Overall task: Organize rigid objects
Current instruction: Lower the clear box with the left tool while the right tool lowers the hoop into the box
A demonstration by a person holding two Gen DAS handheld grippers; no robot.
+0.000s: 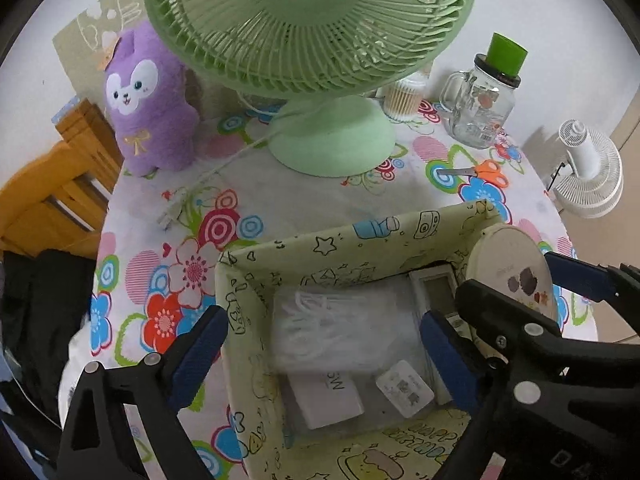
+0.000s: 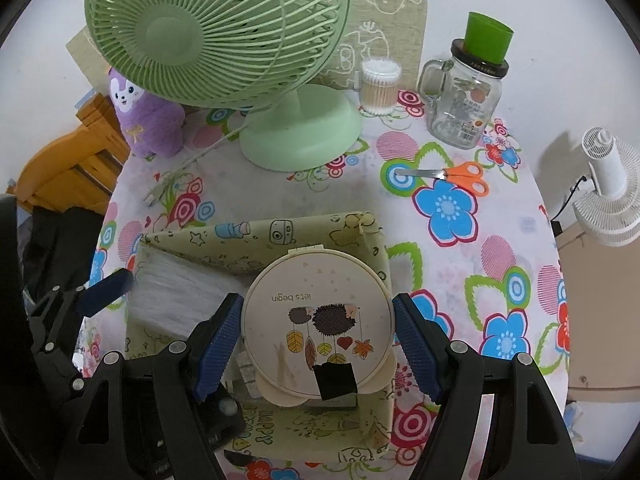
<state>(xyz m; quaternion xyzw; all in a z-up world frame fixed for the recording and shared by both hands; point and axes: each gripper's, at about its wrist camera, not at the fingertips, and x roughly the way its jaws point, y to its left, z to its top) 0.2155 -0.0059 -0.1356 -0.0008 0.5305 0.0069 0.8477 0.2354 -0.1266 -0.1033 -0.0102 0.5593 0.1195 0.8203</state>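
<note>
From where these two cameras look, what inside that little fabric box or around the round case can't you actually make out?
- Remote control in the fabric box, left wrist view: its lower part is hidden behind the right gripper.
- Box floor, right wrist view: mostly covered by the round case.
- White card: print too small to read.
- Bag of white cord: blurred by plastic.
- Left gripper: open astride the box wall; its bottom is cut off.
</note>
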